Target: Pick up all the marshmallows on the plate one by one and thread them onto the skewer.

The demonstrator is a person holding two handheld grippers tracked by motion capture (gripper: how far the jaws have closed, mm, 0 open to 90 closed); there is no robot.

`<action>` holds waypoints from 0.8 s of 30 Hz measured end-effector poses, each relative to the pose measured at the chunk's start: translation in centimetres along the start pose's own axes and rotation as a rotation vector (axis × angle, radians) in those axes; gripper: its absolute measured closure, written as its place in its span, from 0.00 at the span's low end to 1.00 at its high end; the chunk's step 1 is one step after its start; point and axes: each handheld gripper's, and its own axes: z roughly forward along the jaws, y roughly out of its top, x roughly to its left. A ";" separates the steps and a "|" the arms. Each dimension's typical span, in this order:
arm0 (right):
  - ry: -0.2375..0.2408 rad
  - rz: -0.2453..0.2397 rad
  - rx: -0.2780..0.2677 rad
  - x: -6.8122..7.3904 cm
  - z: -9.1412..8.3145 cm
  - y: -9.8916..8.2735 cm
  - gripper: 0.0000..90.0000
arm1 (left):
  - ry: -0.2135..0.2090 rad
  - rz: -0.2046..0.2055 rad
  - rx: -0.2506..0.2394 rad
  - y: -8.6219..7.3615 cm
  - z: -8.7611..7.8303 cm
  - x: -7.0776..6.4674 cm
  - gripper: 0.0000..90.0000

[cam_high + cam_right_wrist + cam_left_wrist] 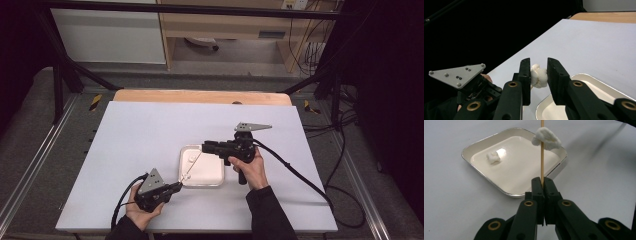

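My left gripper is shut on the lower end of a thin wooden skewer. A white marshmallow is threaded on the skewer, a little above the tray's near corner. The skewer slants up toward my right gripper, which is shut on a second marshmallow above the tray. Another marshmallow lies loose in the shallow white tray. Whether the skewer's tip touches the held marshmallow I cannot tell.
The tray sits on a white sheet over a wooden table. Black frame bars rise at the back left and right. Cables trail off to the right from my right gripper.
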 end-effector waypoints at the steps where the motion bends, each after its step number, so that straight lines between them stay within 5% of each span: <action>1: 0.003 0.003 0.001 0.0 0.0 0.0 0.83 | 0.000 0.001 0.001 0.0 0.0 0.0 0.99; 24: 0.028 -0.003 0.067 0.1 0.7 -0.9 0.88 | 0.024 0.032 0.029 -0.2 0.3 -0.3 0.99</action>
